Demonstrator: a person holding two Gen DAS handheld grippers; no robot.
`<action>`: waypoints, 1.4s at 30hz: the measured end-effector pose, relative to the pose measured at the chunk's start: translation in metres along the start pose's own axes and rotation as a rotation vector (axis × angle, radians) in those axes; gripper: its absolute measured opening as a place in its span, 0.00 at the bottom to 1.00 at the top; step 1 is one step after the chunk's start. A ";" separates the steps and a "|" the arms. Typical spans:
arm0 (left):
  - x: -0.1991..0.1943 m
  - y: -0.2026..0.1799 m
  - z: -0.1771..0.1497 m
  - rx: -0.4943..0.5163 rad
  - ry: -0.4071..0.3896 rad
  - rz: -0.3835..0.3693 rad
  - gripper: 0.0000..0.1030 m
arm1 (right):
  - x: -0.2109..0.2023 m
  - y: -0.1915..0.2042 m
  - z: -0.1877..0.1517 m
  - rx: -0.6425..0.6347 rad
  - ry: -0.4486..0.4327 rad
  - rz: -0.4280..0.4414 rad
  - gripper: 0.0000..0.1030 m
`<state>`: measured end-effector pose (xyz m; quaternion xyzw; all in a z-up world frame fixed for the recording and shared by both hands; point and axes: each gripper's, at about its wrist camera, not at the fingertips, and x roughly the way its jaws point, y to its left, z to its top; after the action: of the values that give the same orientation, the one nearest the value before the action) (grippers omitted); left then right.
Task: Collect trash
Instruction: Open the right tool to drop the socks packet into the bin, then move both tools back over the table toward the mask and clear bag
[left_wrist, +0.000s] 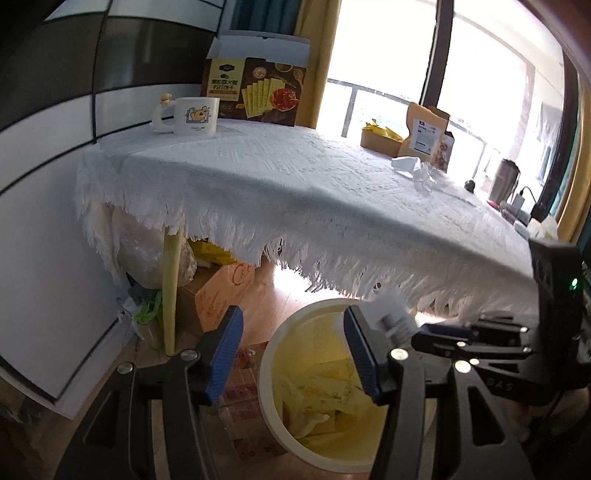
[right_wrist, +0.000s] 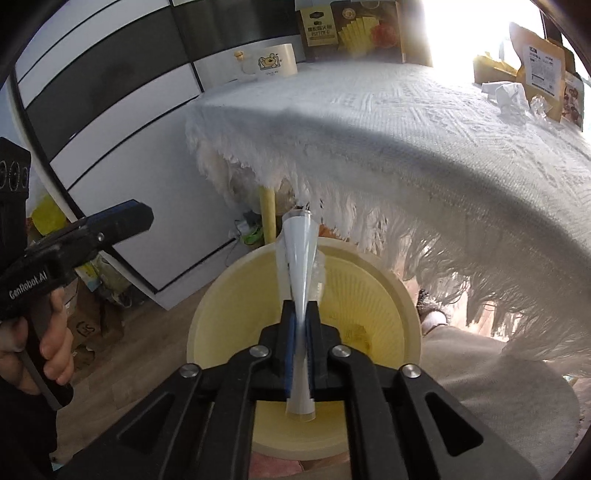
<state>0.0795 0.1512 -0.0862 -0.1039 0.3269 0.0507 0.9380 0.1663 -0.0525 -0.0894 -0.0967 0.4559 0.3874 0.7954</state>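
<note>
Left wrist view: left gripper (left_wrist: 293, 354), blue-padded fingers (left_wrist: 225, 354) spread, nothing between, above round cream plastic bin (left_wrist: 269, 402) holding yellow wrappers (left_wrist: 325, 387). White fringed cloth on tabletop (left_wrist: 295, 184) behind.

Right wrist view: right gripper (right_wrist: 300, 325) fingers nearly together, white plastic wrapper (right_wrist: 300, 251) sandwiched between, directly over the bin (right_wrist: 399, 295). Crumpled white paper (right_wrist: 506, 94) far on tabletop.
</note>
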 end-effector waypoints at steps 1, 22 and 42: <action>-0.001 -0.001 0.000 0.002 -0.003 -0.003 0.55 | -0.003 0.000 0.001 0.000 -0.010 -0.003 0.28; 0.003 -0.047 0.021 0.074 -0.024 -0.041 0.55 | -0.096 -0.040 0.011 0.044 -0.201 -0.112 0.42; 0.007 -0.141 0.061 0.255 -0.093 -0.084 0.55 | -0.154 -0.105 -0.003 0.144 -0.283 -0.179 0.43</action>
<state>0.1445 0.0284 -0.0212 0.0049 0.2821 -0.0257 0.9590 0.1945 -0.2075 0.0110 -0.0244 0.3553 0.2911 0.8879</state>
